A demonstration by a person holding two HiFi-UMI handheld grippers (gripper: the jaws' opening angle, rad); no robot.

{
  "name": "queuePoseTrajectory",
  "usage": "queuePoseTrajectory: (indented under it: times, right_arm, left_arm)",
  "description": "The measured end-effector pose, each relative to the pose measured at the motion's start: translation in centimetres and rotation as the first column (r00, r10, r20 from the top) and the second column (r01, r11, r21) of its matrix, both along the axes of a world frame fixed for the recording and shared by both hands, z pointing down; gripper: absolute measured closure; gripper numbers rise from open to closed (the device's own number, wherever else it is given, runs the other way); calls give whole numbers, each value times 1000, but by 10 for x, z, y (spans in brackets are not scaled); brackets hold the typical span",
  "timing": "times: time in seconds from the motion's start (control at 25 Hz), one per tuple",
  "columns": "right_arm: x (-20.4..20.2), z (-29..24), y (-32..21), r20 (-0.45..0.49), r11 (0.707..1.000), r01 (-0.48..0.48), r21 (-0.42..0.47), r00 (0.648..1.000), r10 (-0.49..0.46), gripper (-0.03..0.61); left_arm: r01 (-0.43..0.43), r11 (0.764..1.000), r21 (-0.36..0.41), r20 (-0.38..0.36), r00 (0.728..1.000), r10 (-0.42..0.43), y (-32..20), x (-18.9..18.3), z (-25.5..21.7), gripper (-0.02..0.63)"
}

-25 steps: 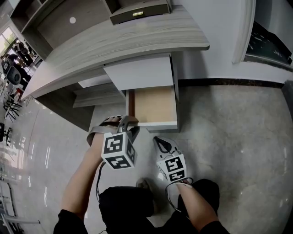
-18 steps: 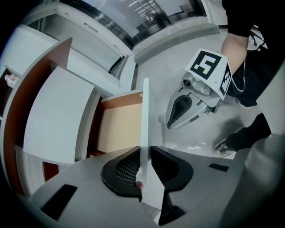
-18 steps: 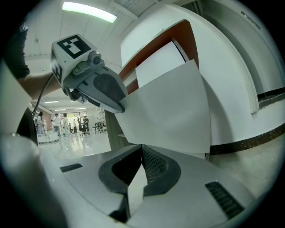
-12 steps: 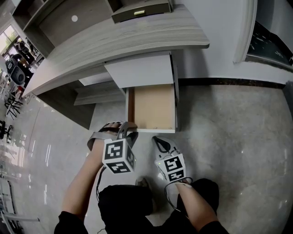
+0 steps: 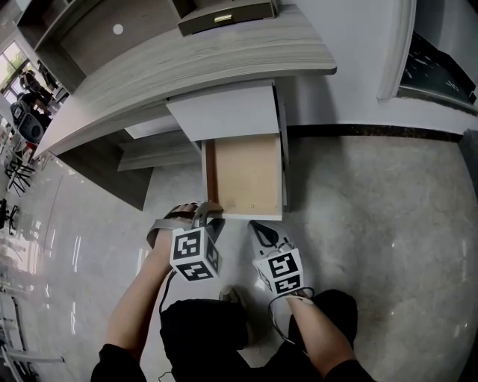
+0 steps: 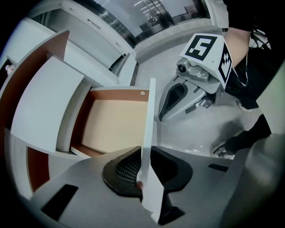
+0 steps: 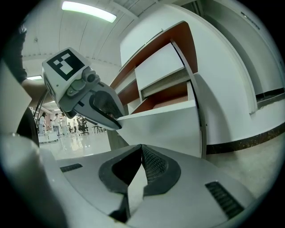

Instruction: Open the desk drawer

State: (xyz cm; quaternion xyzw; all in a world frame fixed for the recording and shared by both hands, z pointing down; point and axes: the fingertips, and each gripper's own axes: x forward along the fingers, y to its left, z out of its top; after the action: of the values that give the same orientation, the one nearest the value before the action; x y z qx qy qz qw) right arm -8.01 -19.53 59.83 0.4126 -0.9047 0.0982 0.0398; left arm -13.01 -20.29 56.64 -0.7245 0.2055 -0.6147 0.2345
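Note:
The white desk drawer (image 5: 245, 173) stands pulled out under the grey wood desk (image 5: 187, 67), its tan bottom bare. My left gripper (image 5: 208, 213) is at the left end of the drawer's front panel (image 5: 250, 216). In the left gripper view the thin white front panel (image 6: 149, 124) runs edge-on between the pads of my left gripper (image 6: 144, 167). Its jaws have just been closing and now pinch the panel. My right gripper (image 5: 258, 227) hovers shut and empty just right of it, before the drawer front (image 7: 164, 124). The right gripper view shows its tips (image 7: 141, 153) together.
A white slab (image 5: 224, 112) juts out from under the desk above the drawer. A dark device (image 5: 224, 16) sits on the desk top. A dark baseboard (image 5: 373, 133) runs along the wall at right. My legs and a shoe (image 5: 233, 298) are on the glossy floor below.
The drawer front has come a little further out toward me, with the left gripper moving back and down along with it. The right gripper has stayed put.

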Motion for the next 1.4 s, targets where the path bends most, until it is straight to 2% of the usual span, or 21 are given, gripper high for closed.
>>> queuePoseTrajectory:
  times: [0.36,0.68,1.12,1.4]
  right_arm:
    - [5,7,-4,-3,1000,-12,-19,1000,12,572]
    - [-2,1,3,-32,1000,7,10,999,-6,572]
    - [-5,-1,12,-46,1000,25,13,999,-24,572]
    - [-8,2,14,-61,999,40,16,997,-39,572]
  left_arm:
    - [6,1000,18,-22,1000,-6,-2,0,2,543]
    - [22,999,25,-73,997,-20,4,5,7,540]
    - [42,998,51,-102,994,-36,5,6,5,534]
    - [24,999,28,-128,992,-20,14,8,7,535]
